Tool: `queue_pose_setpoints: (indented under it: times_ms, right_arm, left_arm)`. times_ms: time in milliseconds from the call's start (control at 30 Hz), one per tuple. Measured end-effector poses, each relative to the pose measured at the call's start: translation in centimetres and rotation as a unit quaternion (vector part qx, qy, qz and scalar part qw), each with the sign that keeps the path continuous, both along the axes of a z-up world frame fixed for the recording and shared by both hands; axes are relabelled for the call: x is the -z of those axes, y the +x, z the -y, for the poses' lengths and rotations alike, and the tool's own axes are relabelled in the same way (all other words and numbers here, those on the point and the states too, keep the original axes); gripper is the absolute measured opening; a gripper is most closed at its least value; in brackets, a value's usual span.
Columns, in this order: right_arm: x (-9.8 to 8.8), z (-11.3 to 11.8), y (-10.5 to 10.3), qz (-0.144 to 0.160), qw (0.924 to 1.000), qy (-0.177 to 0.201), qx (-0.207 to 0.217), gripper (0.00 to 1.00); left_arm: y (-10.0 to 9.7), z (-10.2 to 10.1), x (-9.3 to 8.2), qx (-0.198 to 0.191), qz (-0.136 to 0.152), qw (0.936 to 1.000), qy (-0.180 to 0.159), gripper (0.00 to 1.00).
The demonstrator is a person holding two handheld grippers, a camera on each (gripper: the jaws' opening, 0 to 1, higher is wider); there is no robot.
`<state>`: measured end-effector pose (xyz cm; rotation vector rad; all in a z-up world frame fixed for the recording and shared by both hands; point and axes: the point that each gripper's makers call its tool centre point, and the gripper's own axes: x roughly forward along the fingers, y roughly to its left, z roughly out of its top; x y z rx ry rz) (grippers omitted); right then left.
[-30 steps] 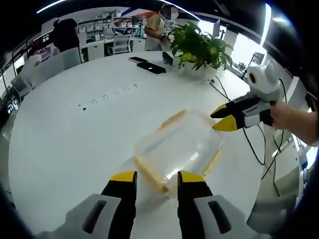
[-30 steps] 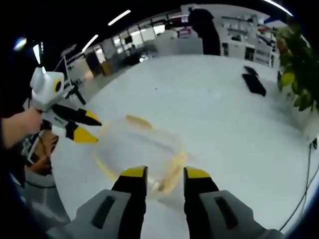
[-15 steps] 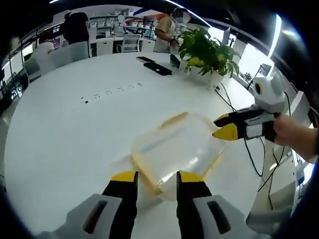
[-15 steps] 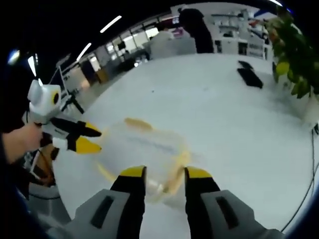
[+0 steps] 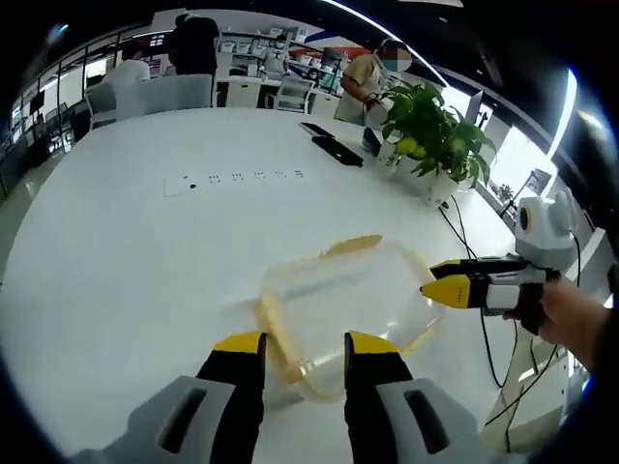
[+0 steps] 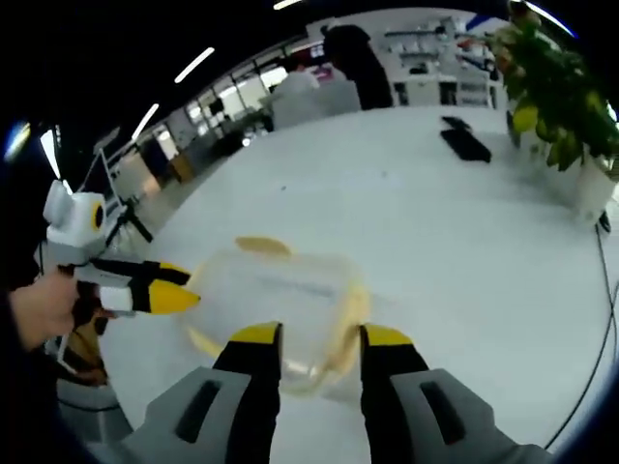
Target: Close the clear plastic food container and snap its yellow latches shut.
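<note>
Two tongs flank the clear container (image 5: 340,309) on the white bench (image 5: 145,251): left tongs (image 5: 304,350) gape empty at its near yellow latch (image 5: 280,333), right tongs (image 6: 315,340) likewise gape empty at the opposite side, both about equally near.

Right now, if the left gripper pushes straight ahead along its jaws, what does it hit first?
Most likely the near yellow-edged side of the clear container, which lies just beyond the left gripper; depth is uncertain.
</note>
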<state>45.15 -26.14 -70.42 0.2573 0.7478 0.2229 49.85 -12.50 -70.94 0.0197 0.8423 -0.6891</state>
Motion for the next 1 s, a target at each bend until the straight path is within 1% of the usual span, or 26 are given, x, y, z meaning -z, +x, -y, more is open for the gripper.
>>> queue_pose_setpoints:
  times_ms: [133, 300, 533, 900, 1000]
  right_arm:
    - [0.03, -0.03, 0.12, 0.001, 0.9999, 0.001, 0.012, 0.29]
    - [0.11, 0.02, 0.33, -0.002, 0.9997, 0.006, 0.025, 0.30]
    - [0.11, 0.06, 0.44, -0.002, 0.9996, 0.005, 0.029, 0.30]
    - [0.09, 0.04, 0.48, -0.008, 0.9989, 0.008, 0.046, 0.28]
    - [0.12, 0.04, 0.51, -0.013, 0.9985, 0.009, 0.052, 0.27]
  left_arm:
    - [-0.11, -0.12, 0.01, -0.019, 0.000, 0.9998, -0.007, 0.25]
    - [-0.15, -0.18, 0.00, -0.033, 0.002, 0.9994, -0.013, 0.25]
    - [-0.22, -0.27, 0.22, -0.057, -0.025, 0.9976, -0.032, 0.25]
    - [-0.13, -0.16, 0.23, -0.063, -0.032, 0.9970, -0.032, 0.24]
    - [0.04, -0.27, 0.26, -0.075, -0.039, 0.9958, -0.035, 0.21]
